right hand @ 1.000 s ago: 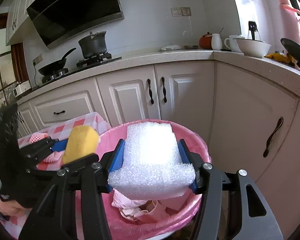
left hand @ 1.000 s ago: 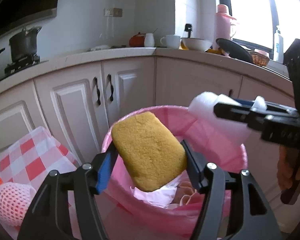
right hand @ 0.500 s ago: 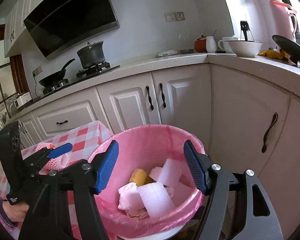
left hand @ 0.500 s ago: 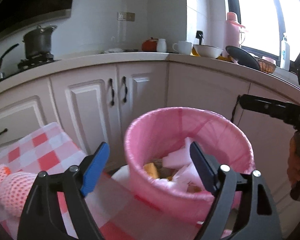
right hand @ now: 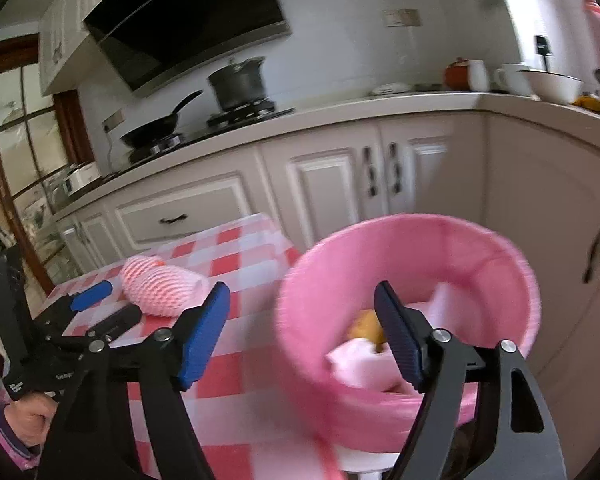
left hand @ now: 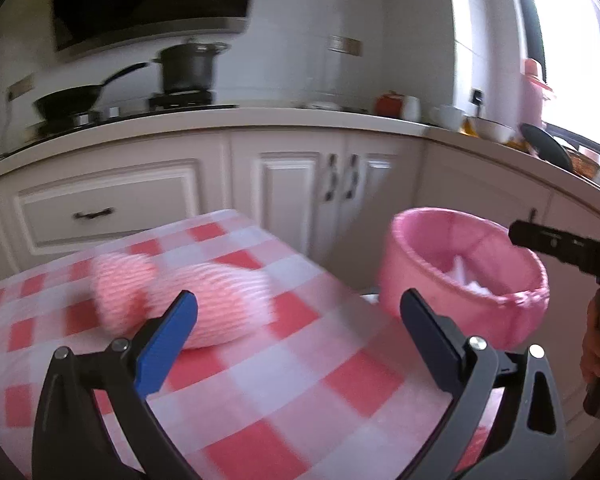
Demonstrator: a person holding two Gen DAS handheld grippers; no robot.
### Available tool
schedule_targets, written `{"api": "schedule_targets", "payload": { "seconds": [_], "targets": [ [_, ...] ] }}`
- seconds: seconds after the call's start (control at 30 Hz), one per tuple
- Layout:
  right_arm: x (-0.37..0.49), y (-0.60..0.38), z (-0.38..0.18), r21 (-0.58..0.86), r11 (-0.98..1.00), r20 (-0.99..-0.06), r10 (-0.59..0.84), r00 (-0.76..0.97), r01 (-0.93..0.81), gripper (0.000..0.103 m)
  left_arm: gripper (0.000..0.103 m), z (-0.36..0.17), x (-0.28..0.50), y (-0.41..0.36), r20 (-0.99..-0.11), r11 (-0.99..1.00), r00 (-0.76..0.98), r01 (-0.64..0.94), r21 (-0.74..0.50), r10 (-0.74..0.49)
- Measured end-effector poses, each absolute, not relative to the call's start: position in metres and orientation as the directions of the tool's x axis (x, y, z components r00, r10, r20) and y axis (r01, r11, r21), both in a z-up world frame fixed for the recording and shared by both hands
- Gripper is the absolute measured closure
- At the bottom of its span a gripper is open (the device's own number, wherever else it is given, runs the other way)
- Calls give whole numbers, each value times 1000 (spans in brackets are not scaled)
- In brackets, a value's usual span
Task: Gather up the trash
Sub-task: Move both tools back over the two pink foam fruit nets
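Your left gripper (left hand: pixel 296 316) is spreading its jaws with nothing between them, low in the frame over the checked cloth (left hand: pixel 300 380). Your right gripper (right hand: pixel 300 320) is opening too, empty, at lower centre before the bin (right hand: pixel 512 280). Foam net (left hand: pixel 204 300) lies on the cloth, centre left, beside the left gripper's blue pad. White foam (right hand: pixel 360 364) and a yellow sponge (right hand: pixel 366 330) sit inside the bin, lower right. Behind, cabinets (left hand: pixel 284 188) cross mid-frame.
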State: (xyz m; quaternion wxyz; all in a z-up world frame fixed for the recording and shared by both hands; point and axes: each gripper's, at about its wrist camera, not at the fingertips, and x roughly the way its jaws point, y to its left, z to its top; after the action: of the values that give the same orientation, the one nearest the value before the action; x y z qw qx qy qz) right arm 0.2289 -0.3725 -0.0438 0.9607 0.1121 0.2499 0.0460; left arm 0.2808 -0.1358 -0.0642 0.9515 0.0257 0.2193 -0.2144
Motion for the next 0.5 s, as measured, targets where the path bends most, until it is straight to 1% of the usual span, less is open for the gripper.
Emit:
{"api": "schedule_targets", "payload": {
  "seconds": [0.13,0.2,0.37,0.5],
  "targets": [
    [245,-336,-54,242,967,-498,193,845,-79,31,5,-64,275,-99,-422,942,852,336,-12,-309],
    [252,-318,-60,237,967,-512,209,833,-98,28,5,-65,274,-79,-426,958,867,286,2,-258],
    [279,-276,-73,232,961,-553,256,793,-149,27,5,-67,279,-32,-428,981,884,195,-23,-186],
    [301,-245,-78,225,956,-574,288,767,-191,27,5,-70,292,1,-450,991,883,124,-55,-136]
  ]
}}
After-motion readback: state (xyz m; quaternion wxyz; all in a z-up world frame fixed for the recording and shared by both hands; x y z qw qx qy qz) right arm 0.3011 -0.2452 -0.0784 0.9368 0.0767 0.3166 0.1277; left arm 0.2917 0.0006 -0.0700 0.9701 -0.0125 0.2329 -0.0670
